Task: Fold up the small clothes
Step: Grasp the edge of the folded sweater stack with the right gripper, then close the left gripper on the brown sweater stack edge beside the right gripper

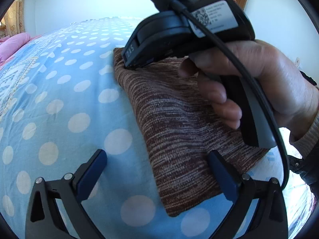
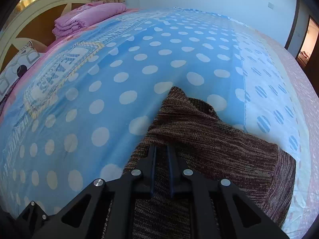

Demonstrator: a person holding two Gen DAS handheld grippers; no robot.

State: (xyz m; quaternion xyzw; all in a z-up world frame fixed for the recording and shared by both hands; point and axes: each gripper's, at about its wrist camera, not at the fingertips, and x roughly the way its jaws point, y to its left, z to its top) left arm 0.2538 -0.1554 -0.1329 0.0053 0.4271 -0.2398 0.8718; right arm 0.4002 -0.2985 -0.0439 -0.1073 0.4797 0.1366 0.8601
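Note:
A brown striped knit garment lies folded in a rectangle on the blue polka-dot bedsheet. My left gripper is open wide just above the bed. One fingertip hangs over the sheet and the other over the garment's near edge, with nothing pinched between them. A hand holds my right gripper over the garment's far left corner. In the right wrist view the right gripper is shut, its blue pads almost together and its tips down on the garment near the left edge. I cannot tell whether any cloth is pinched.
A stack of folded pink bedding lies at the head of the bed beside a cream headboard. A patterned pillow sits at the left. A paler striped-dot sheet and a doorway lie to the right.

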